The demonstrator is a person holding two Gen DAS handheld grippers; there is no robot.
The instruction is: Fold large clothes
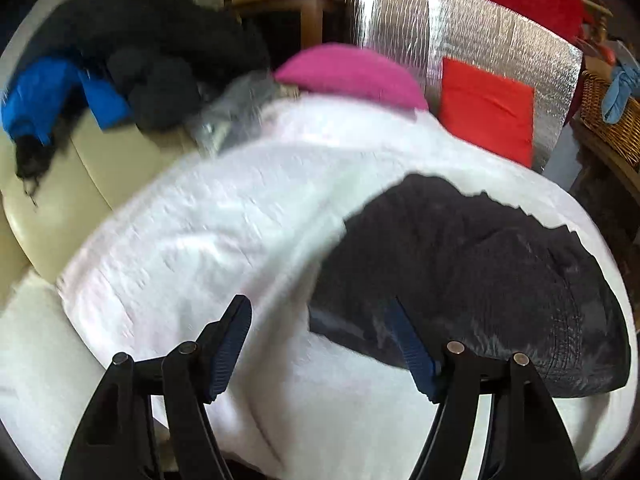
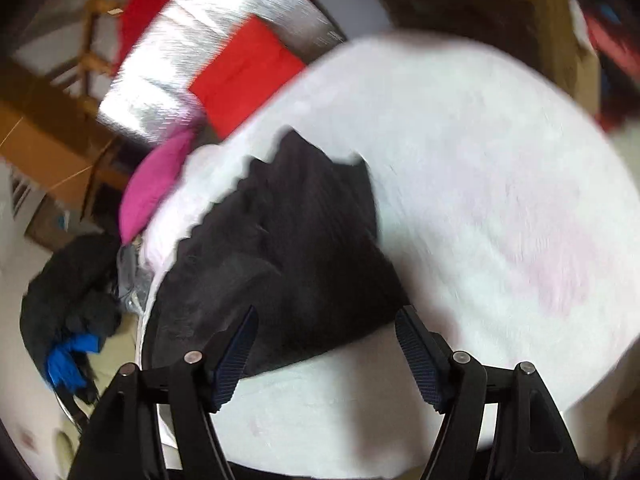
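Note:
A dark grey garment (image 1: 472,280) lies crumpled on a white fluffy blanket (image 1: 208,232). In the left wrist view my left gripper (image 1: 320,324) is open just above the blanket, at the garment's near left edge, with its right finger over the dark cloth. In the right wrist view the same garment (image 2: 288,264) lies on the white blanket (image 2: 500,200). My right gripper (image 2: 326,332) is open and empty, its fingers astride the garment's near edge. Both views are blurred by motion.
A pile of black and blue clothes (image 1: 120,64) lies on a cream sofa (image 1: 72,200) at the left. A pink cushion (image 1: 352,74), a silver foil panel (image 1: 460,32) with a red square (image 1: 488,112) and a wicker basket (image 1: 612,120) stand behind.

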